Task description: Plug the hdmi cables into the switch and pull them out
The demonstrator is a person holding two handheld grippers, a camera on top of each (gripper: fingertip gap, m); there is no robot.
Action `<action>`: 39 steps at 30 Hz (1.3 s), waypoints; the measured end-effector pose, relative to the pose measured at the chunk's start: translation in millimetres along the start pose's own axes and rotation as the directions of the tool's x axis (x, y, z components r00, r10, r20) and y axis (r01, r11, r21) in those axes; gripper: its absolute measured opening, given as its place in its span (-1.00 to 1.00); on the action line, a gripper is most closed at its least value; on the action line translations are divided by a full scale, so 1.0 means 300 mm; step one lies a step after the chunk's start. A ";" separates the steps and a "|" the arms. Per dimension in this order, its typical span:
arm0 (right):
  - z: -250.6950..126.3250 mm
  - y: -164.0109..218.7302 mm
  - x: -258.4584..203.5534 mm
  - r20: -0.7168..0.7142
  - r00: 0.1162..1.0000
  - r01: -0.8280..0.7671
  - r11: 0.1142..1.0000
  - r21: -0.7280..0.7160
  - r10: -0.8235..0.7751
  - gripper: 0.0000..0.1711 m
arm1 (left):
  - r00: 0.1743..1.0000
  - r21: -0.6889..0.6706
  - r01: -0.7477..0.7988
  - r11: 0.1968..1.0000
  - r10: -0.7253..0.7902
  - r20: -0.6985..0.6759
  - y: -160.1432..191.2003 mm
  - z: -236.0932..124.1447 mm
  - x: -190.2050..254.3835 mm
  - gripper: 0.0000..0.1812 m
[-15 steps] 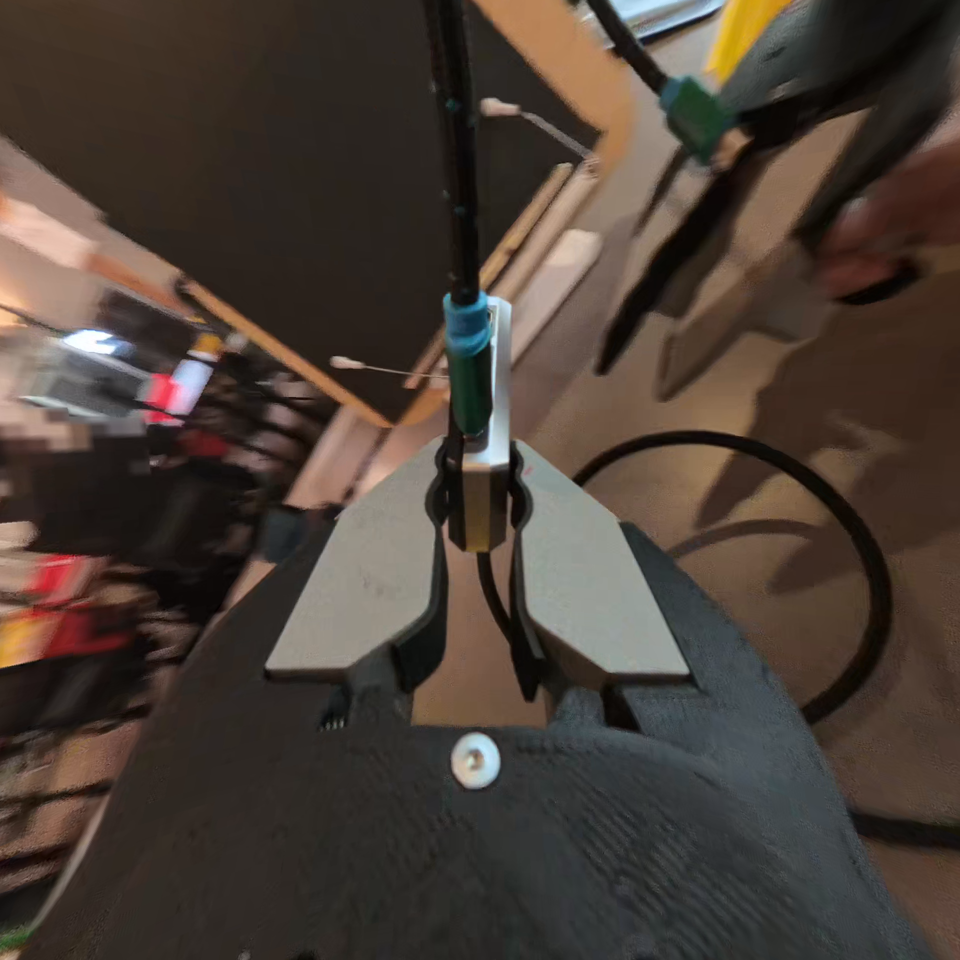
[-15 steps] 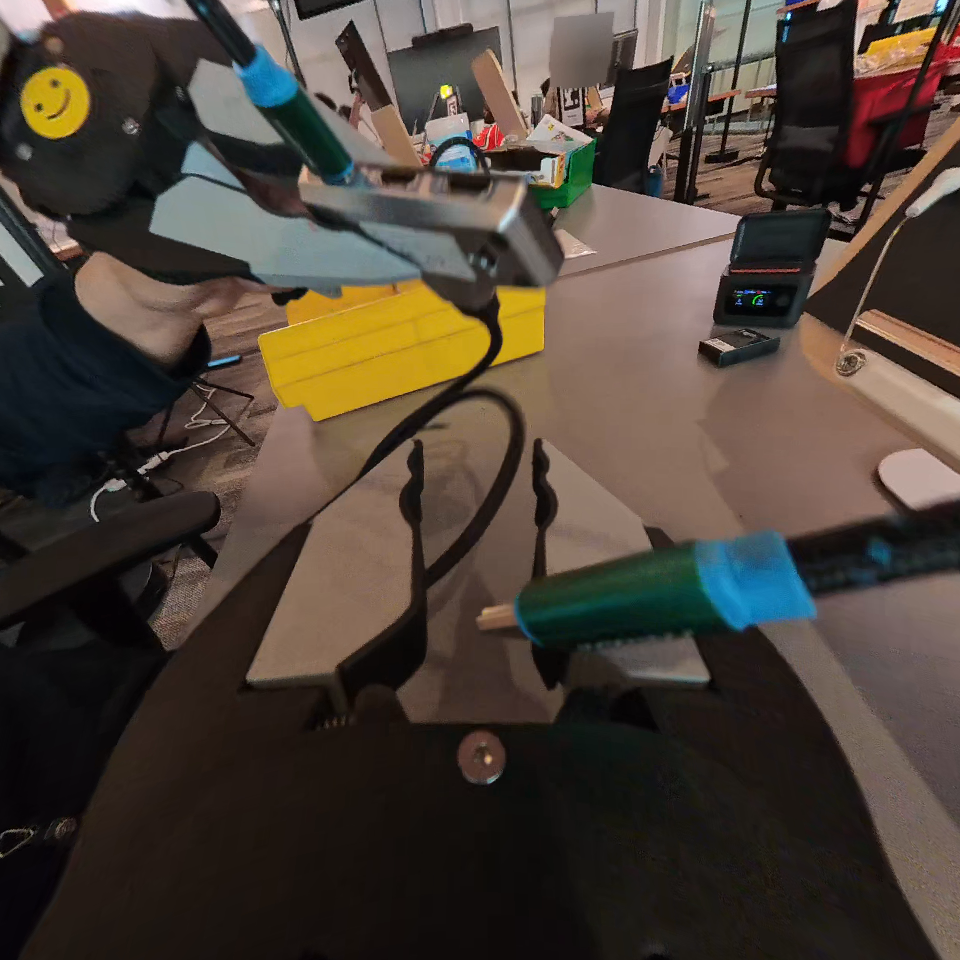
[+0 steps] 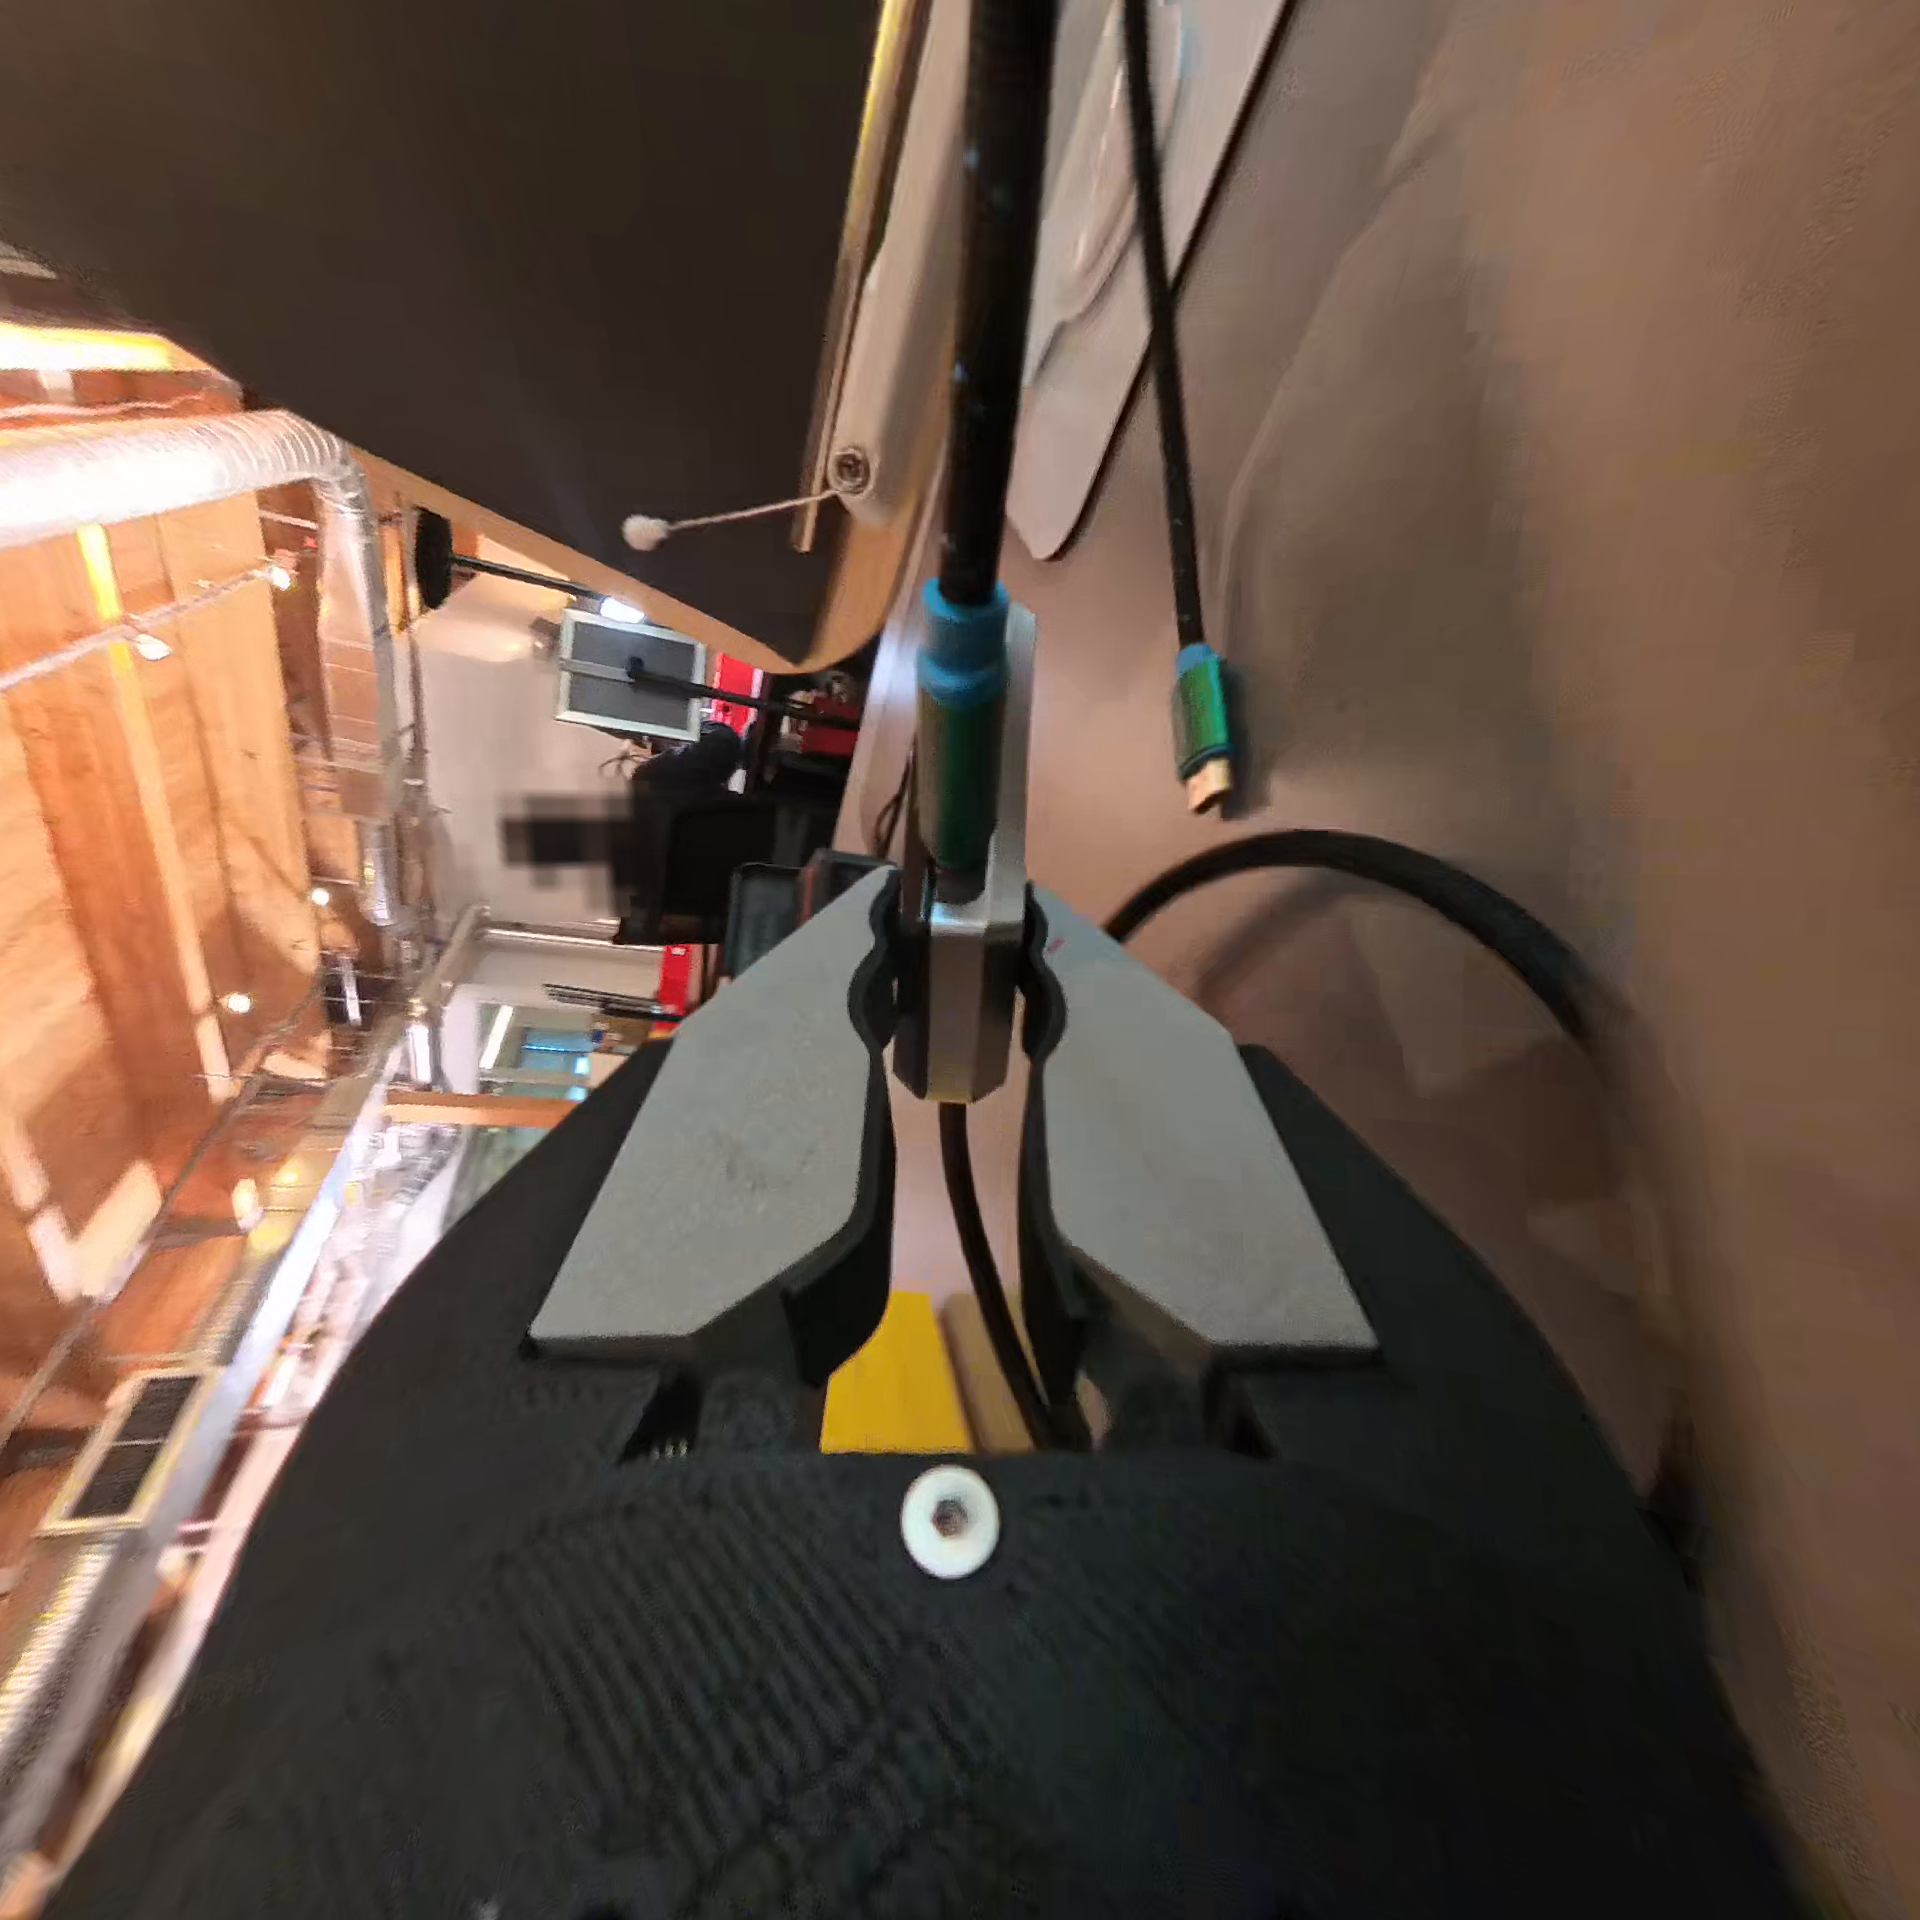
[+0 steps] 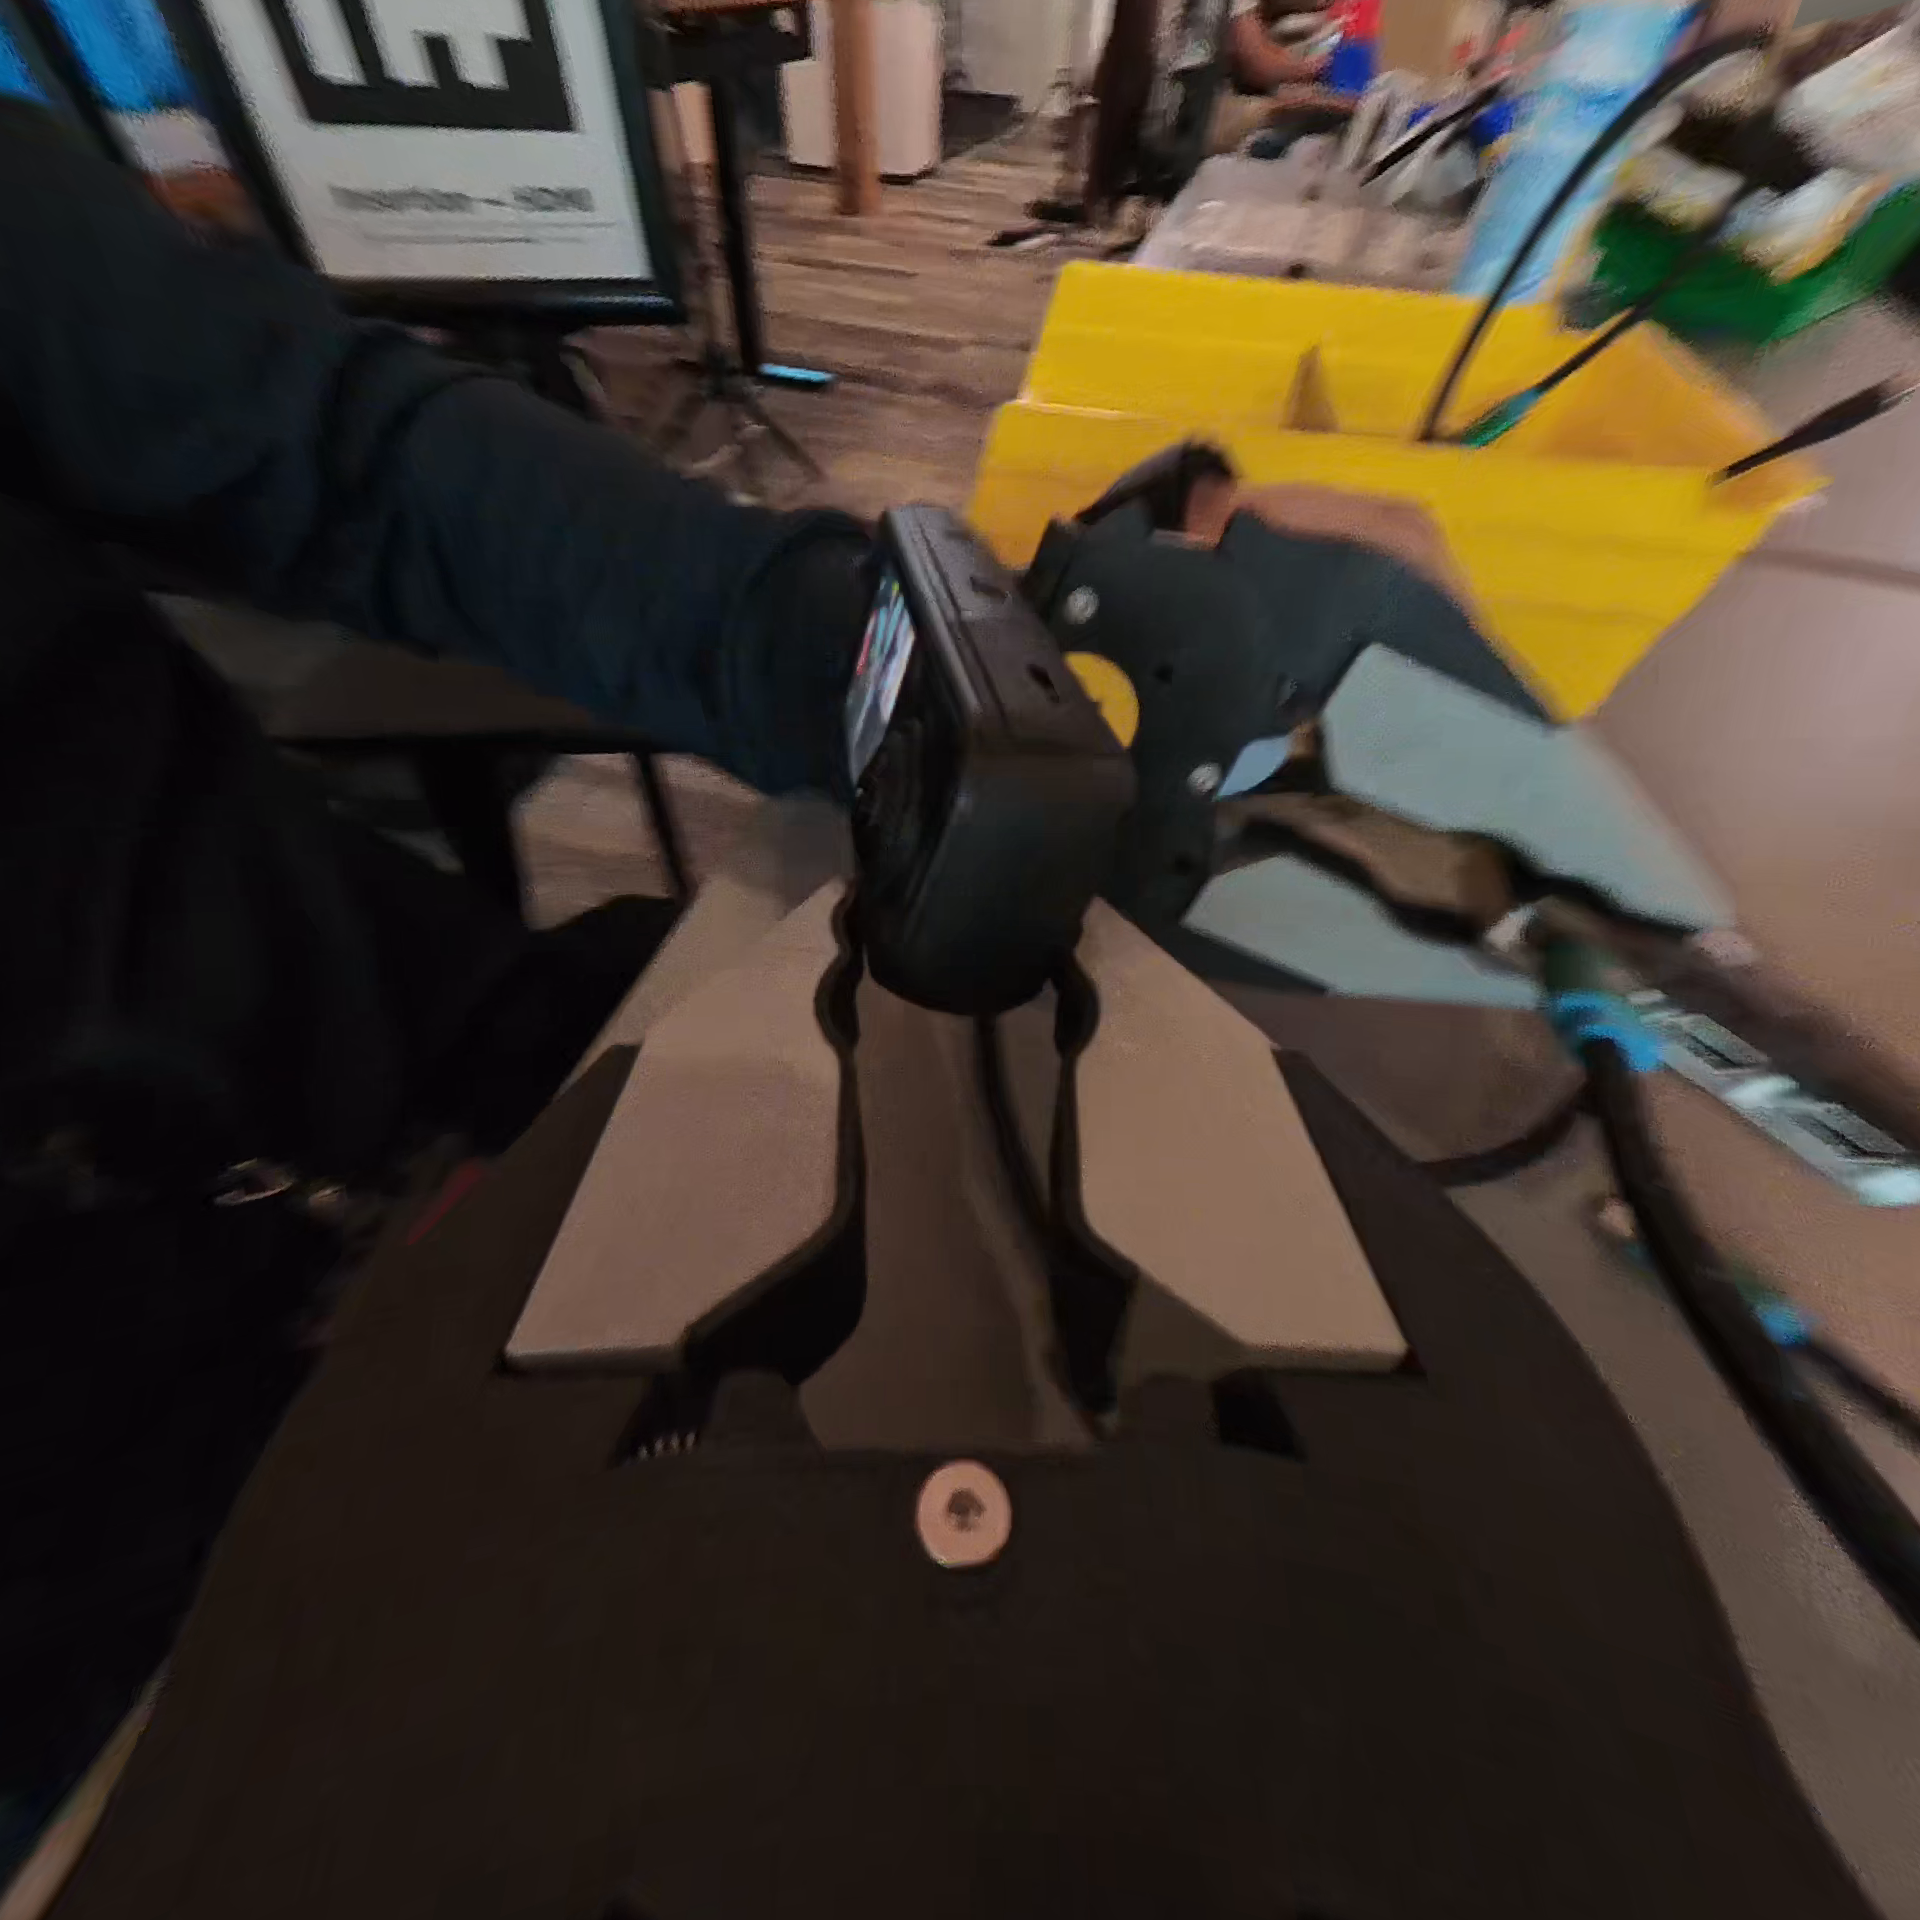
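Left wrist view is showing the left claw (image 3: 961,966) clamping the silver switch (image 3: 954,1023) between its tips, lifted off the desk (image 3: 1558,520). One green-and-blue plug (image 3: 961,758) is sitting in the switch's far port, its braided cable running straight ahead along the claw's own axis.

A second HDMI plug (image 3: 1203,727) is lying free on the desk, ahead of this claw and off to its right, apart from the switch. Its long axis is running nearly parallel to the seated plug, with the gold tip pointing back toward the claw.

The right claw (image 4: 956,997) is standing moderately spread and carrying nothing; the dark camera body seen between its tips belongs to the other tool, farther off. In its blurred view the switch and seated plug are lying ahead and to its right, past a dark sleeve (image 4: 520,582) and in front of a yellow bin (image 4: 1558,540). The free plug is not showing there, so how near the right claw is to it cannot be told.

Judging from this, the empty right claw is the one free to act, whether fetching the loose plug or pulling the seated one along that shared axis.
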State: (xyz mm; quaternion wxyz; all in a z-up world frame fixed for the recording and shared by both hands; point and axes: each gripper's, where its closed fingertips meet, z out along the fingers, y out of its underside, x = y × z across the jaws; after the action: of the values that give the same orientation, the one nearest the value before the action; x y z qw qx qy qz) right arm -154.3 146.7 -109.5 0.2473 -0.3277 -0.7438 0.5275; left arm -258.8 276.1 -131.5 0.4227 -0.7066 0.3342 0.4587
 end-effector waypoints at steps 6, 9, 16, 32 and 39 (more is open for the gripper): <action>-0.091 0.035 0.173 -0.344 0.930 0.096 0.989 -0.110 -0.128 -0.51 | 0.988 0.035 0.147 0.988 -0.146 -0.046 0.034 0.038 0.025 -0.79; -0.137 0.014 0.227 -0.476 0.860 0.138 0.982 -0.128 -0.182 -0.54 | 0.990 0.089 0.129 0.988 -0.124 -0.059 0.015 0.031 0.027 -0.79; -0.137 0.039 0.298 -0.611 0.741 0.136 0.954 -0.269 -0.278 -0.66 | 0.987 0.127 0.140 0.982 -0.127 -0.101 -0.028 0.012 0.065 -0.79; -0.281 0.182 0.418 -0.731 0.675 -0.159 0.948 -0.275 -0.099 -0.63 | 0.988 0.260 0.081 0.962 -0.042 -0.152 -0.112 -0.042 0.122 -0.80; -0.162 0.135 0.342 -0.571 0.692 0.140 0.858 -0.494 -0.441 -0.56 | 0.985 0.326 0.066 0.943 -0.010 -0.171 -0.137 -0.067 0.133 -0.79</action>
State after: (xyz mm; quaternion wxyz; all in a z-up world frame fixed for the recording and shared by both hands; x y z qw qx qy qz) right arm -178.6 263.1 -130.1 0.5033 -0.4133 -0.7422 0.1581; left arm -202.0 271.8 -152.2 0.5145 -0.6678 0.4270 0.3272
